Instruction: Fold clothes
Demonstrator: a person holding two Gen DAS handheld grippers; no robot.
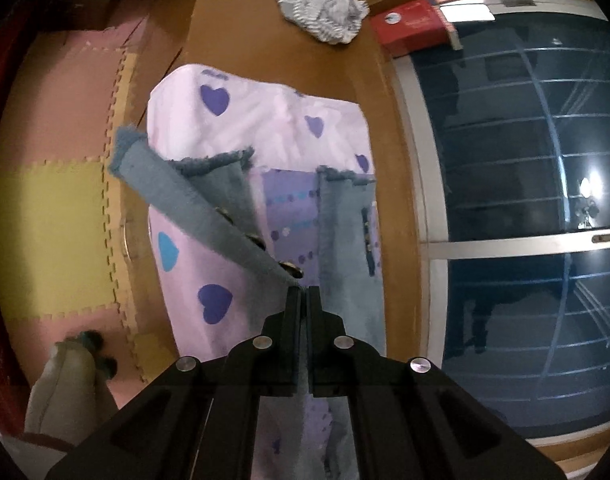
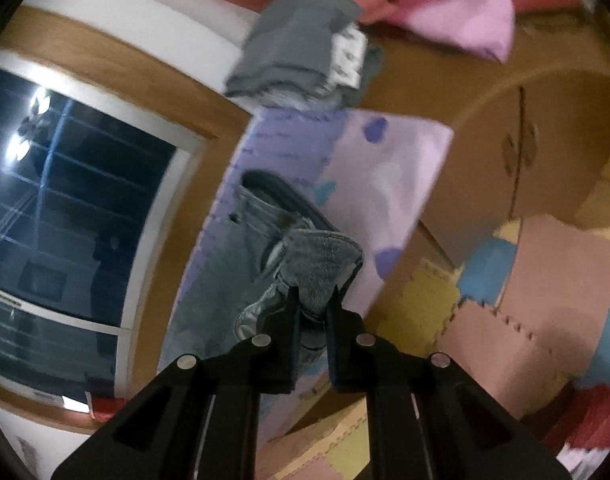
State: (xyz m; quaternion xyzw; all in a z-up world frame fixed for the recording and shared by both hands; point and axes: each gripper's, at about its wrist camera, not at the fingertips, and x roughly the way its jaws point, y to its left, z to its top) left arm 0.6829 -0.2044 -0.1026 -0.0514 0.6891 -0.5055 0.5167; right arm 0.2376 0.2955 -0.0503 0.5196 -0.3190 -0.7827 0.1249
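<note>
1. One pair of jeans (image 1: pixel 345 232), lying on the mat.
2. One heart-print mat (image 1: pixel 241 116), spread on the wooden surface (image 1: pixel 241 28).
3. One red box (image 1: pixel 409 26), beyond the mat, by the window.
4. One striped bundle (image 1: pixel 321 8), beyond the mat's far edge.
5. One grey folded pile (image 2: pixel 293 52), just past the mat's end.
6. One pink cloth (image 2: pixel 465 20), farther off than the grey pile.
7. Two grippers: left gripper (image 1: pixel 303 290), right gripper (image 2: pixel 313 292), each over the mat.

Nothing I can read from here: the red box (image 1: pixel 413 26) beyond my fingers carries a round white label, and its print is too small to make out.
</note>
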